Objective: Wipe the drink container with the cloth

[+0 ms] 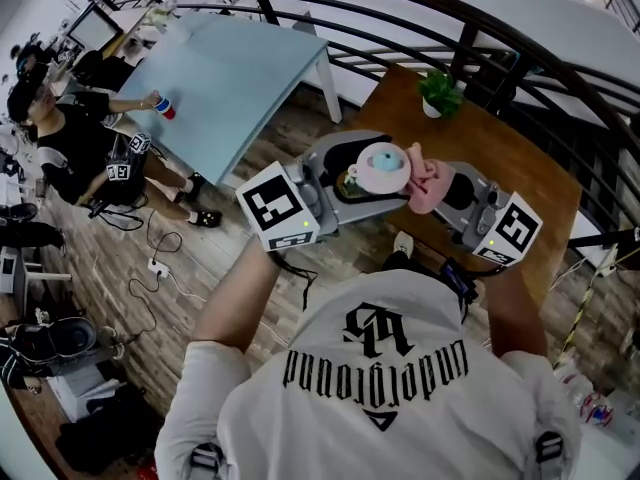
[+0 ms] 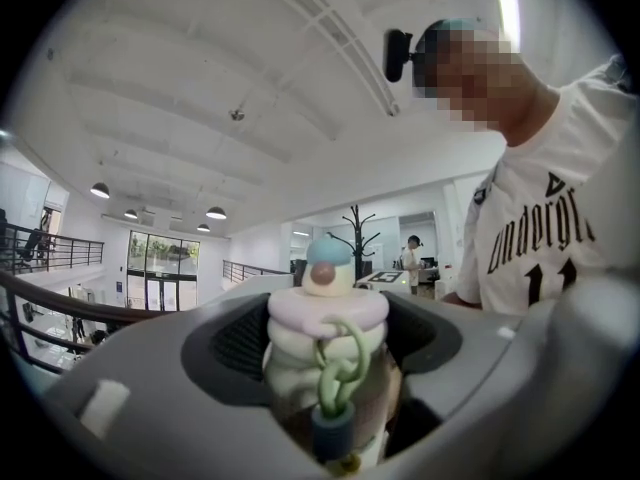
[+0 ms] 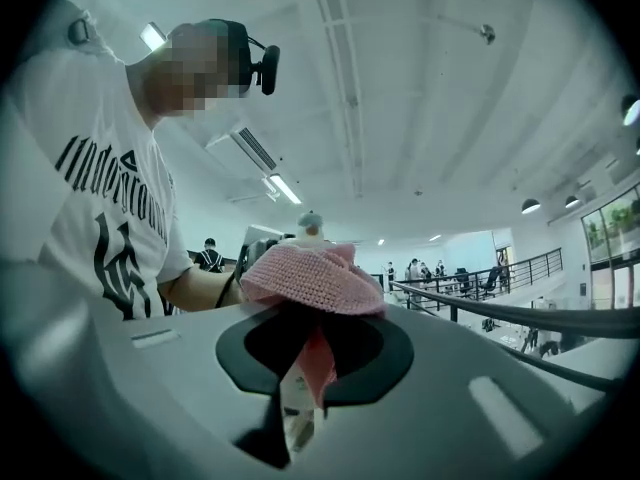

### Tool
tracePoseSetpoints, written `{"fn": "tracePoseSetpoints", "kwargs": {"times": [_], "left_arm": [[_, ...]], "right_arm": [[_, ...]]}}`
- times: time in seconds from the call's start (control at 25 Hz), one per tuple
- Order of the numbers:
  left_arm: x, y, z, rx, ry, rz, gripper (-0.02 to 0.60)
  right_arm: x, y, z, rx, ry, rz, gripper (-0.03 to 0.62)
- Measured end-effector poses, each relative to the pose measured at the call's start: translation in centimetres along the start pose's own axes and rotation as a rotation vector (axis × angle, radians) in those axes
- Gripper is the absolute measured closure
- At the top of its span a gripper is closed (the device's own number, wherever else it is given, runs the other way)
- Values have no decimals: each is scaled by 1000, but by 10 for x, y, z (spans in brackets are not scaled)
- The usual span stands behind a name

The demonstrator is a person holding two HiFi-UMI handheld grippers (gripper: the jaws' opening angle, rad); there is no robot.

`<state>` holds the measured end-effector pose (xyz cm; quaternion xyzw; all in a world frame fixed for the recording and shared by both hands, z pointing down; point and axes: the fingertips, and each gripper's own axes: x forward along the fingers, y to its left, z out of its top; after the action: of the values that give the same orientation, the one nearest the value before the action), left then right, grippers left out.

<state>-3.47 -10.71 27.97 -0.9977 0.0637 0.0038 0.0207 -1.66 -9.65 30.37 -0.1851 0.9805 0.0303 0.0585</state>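
The drink container [image 1: 378,169] has a pink lid, a blue knob and a green chain strap. My left gripper [image 1: 335,183] is shut on it and holds it up in front of the person's chest. In the left gripper view the container [image 2: 325,343] stands between the jaws, with its strap hanging toward the camera. A pink knitted cloth [image 1: 428,186] is pinched in my right gripper [image 1: 452,194] and lies against the container's right side. In the right gripper view the cloth [image 3: 315,278] bunches over the jaws, and only the container's knob [image 3: 311,225] shows above it.
A brown wooden table [image 1: 500,158] with a small potted plant [image 1: 439,92] is below the grippers. A light blue table [image 1: 225,73] stands to the left, with a seated person [image 1: 75,143] beside it. A black railing [image 1: 400,28] curves across the back.
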Motion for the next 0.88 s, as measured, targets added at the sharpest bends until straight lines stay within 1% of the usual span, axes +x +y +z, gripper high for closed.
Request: {"fn": "tracePoseSetpoints", "kwargs": {"times": [0.16,0.28,0.44,0.56,0.76,0.88], "left_arm": [[2,15,1,14,7,48,196],[4,26,-1,17,9,61,196],[4,31,-5,9,7,74,196],[6,34,-7,0,3,81,196],[15,39,-14,3,24,88,196],[20,44,-14,-8,20,90,196]], "right_arm": [[2,7,-46,54,68,-12,549],[7,17,-82,98,133,-5,549],[13,24,-105,102,181,-14,549],[11,21,-94,85,175,-32,549],[7,2,-37,24,93,-98,549],[6,-6,-19,-6,70,-145,549]]}}
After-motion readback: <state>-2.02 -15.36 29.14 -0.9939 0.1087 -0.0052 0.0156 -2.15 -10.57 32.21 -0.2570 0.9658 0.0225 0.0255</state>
